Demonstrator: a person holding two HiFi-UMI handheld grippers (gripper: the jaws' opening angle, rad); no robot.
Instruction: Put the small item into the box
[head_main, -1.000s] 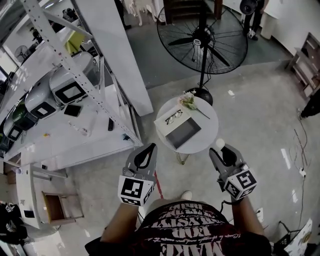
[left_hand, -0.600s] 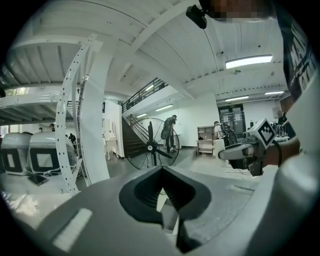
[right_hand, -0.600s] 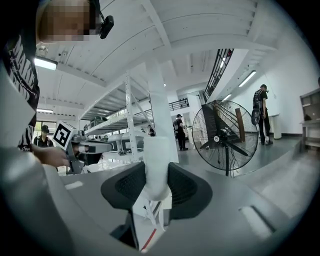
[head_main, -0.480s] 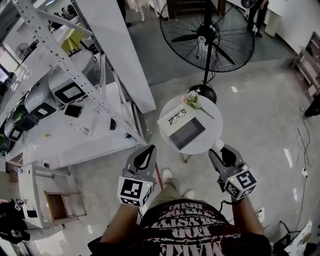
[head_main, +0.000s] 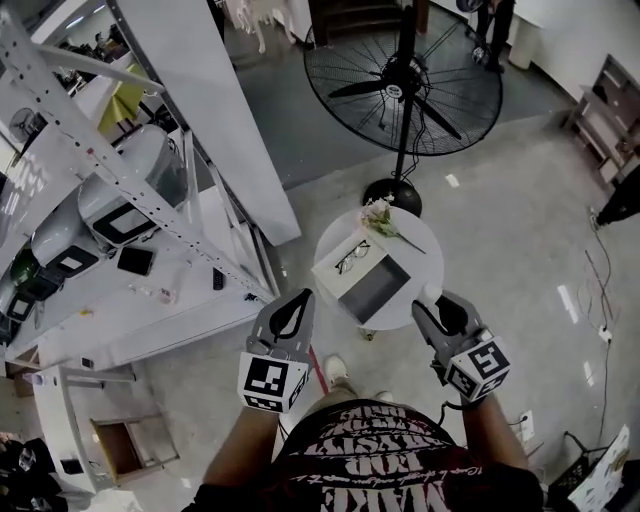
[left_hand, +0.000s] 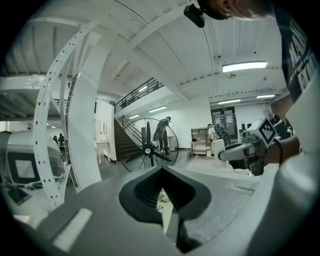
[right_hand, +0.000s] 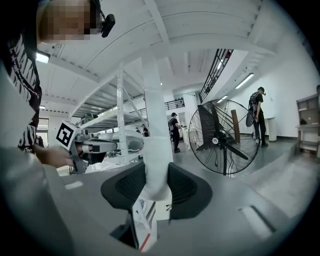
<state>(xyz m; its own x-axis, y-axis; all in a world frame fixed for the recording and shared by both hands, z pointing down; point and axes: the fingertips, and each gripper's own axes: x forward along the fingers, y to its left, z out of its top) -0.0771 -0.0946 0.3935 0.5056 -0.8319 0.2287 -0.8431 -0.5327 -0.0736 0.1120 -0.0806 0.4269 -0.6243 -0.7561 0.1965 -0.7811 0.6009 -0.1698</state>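
Observation:
In the head view a white box (head_main: 372, 283) lies open on a small round table (head_main: 427, 250), with a pair of glasses (head_main: 352, 257) on its lid part. My right gripper (head_main: 432, 303) hovers at the table's near right edge. It is shut on a small white cylindrical item (right_hand: 156, 150), which stands upright between the jaws of the right gripper (right_hand: 156, 181) in its own view. My left gripper (head_main: 291, 312) hangs left of the table, over the floor. In its own view the left gripper (left_hand: 162, 174) is shut with nothing in it.
A flower sprig (head_main: 383, 215) lies on the table's far side. A big standing fan (head_main: 405, 88) rises behind the table. White metal shelving (head_main: 130, 210) with appliances fills the left. Cables (head_main: 596, 290) trail on the floor at right. A foot (head_main: 335, 370) shows below the table.
The table and box have drawn closer to both grippers, and the right gripper's tip now overlaps the table edge. Both grippers keep their pose and the item stays held.

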